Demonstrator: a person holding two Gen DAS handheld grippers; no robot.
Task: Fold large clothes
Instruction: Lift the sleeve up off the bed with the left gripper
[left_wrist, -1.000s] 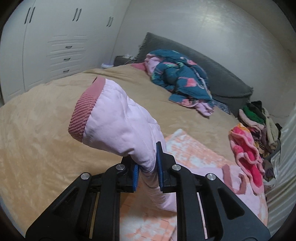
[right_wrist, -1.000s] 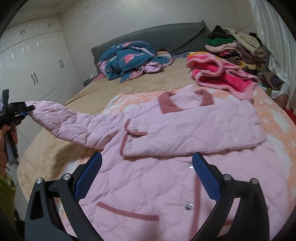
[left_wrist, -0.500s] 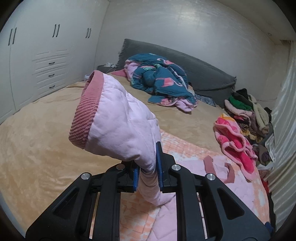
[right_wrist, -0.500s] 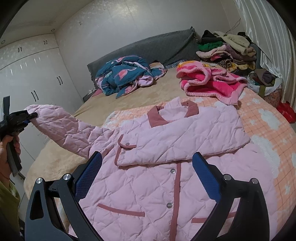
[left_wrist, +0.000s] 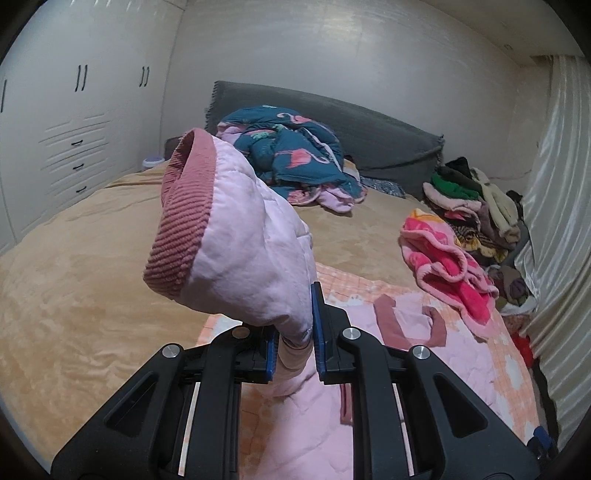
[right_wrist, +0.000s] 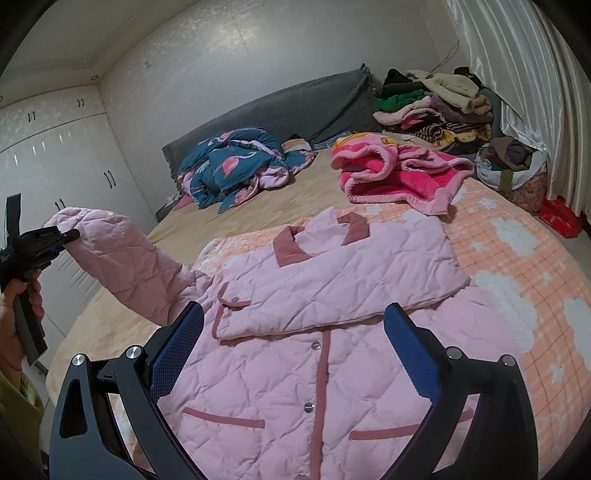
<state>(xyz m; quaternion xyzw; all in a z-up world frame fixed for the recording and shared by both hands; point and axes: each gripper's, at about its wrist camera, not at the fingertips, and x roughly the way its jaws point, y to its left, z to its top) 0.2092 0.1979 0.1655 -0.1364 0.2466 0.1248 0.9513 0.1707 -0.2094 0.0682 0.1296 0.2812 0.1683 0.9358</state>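
Observation:
A pink quilted jacket (right_wrist: 295, 354) with dusty-rose trim lies front-up on an orange checked blanket (right_wrist: 517, 266). Its right-hand sleeve is folded across the chest. My left gripper (left_wrist: 295, 343) is shut on the other sleeve (left_wrist: 236, 243) near its ribbed cuff (left_wrist: 181, 218) and holds it raised off the bed; it shows in the right wrist view (right_wrist: 55, 236) at far left, sleeve stretched up toward it. My right gripper (right_wrist: 291, 354) is open and empty, hovering above the jacket's lower front.
A teal flamingo-print quilt (right_wrist: 236, 166) lies bunched by the grey headboard (right_wrist: 280, 107). A bright pink fleece garment (right_wrist: 399, 173) lies beyond the jacket. A stack of clothes (right_wrist: 432, 107) and a full bag (right_wrist: 513, 166) stand by the curtain. White wardrobes (left_wrist: 66, 140) line the left wall.
My left gripper has lifted the sleeve higher and swung it toward the jacket body. My right gripper has risen and drawn back, showing more of the jacket.

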